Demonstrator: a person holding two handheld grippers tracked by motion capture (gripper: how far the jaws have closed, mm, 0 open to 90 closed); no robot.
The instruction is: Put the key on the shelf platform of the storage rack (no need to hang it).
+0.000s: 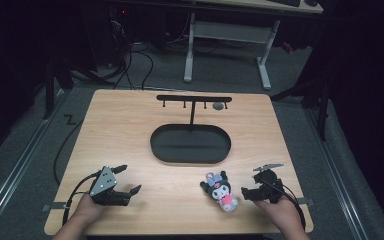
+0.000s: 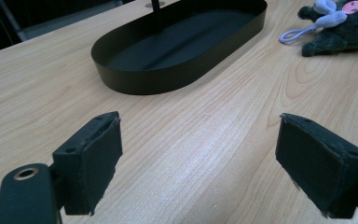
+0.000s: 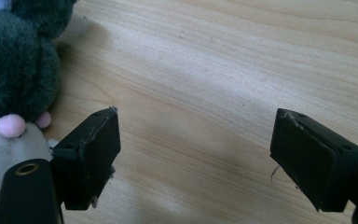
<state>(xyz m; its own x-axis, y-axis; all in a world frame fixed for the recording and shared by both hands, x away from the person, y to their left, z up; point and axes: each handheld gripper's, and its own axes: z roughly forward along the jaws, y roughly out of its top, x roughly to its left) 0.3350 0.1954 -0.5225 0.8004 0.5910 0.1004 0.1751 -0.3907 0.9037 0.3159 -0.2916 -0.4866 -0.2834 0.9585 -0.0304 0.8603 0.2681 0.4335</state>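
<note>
Plush toy (image 1: 221, 191) lying on counter (image 1: 130, 130), near front edge, just left of right hand-held gripper (image 1: 254, 186), untouched. Jaws spread wide. Left hand-held gripper (image 1: 128, 178) well apart, likewise spread.

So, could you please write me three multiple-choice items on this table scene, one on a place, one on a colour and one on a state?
1. Where does the plush toy lie?
A. inside the tray
B. on the table, just left of the right gripper
C. hanging from the rack

2. What colour is the oval tray?
A. black
B. white
C. red

3. How are the fingers of the left gripper?
A. shut on the toy
B. shut on nothing
C. open, with bare table between them

Answers: 1 B, the high view shows the toy on the wood beside that gripper; 2 A, its wall and floor are black in the left gripper view; 3 C, the left gripper view shows a wide gap over wood.
</note>
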